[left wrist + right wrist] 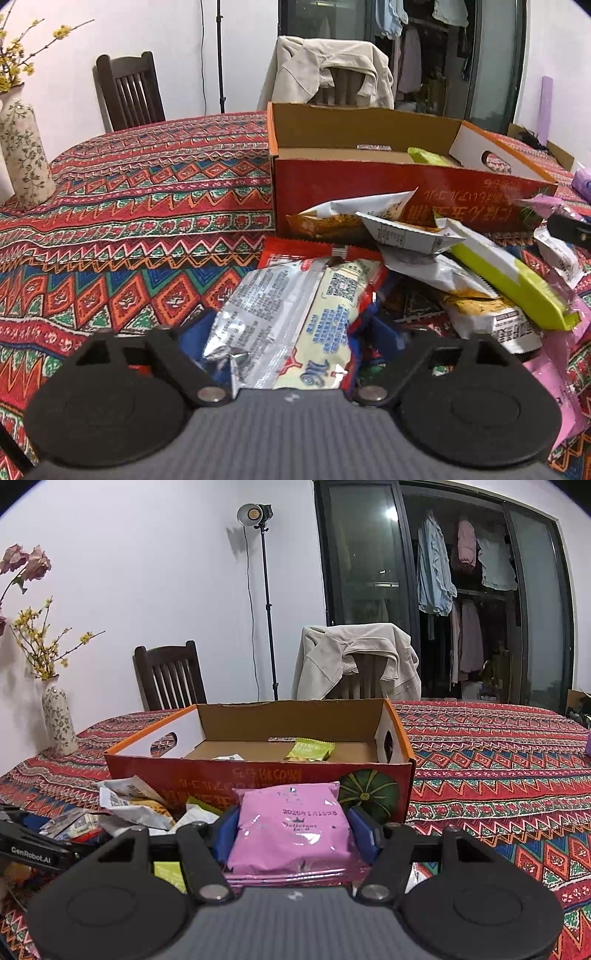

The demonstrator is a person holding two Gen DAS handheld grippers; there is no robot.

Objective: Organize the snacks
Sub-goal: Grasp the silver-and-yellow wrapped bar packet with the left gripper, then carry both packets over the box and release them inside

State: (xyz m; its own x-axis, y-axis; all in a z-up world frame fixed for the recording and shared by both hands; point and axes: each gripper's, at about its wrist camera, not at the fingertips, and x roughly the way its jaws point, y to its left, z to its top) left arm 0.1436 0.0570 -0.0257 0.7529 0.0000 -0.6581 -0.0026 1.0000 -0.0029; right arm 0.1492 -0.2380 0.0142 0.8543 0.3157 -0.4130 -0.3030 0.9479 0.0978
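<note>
Between the fingers of my left hand-held gripper (284, 332) lies a silver and cream snack packet (295, 314), printed back up, on a red wrapper at the near edge of the snack pile (461, 266). The blue pads flank it, but whether they press it yet I cannot tell. To take it cleanly, I judge I should close across its width and lift straight, so the loose white, orange and lime-green wrappers beside it stay put. Behind the pile stands the open red cardboard box (369, 184), a green packet already inside.

Through the right wrist camera, my right hand-held gripper (293, 830) is clamped on a pink packet (291, 830), both pads against its sides, held just short of the box's near wall (258, 775). It should clear that wall before I let go.

Everything sits on a table (498, 775) under a red zigzag-patterned cloth. A flowered vase (59, 720), two chairs, a lamp stand and a glass-doored wardrobe fill the room.
</note>
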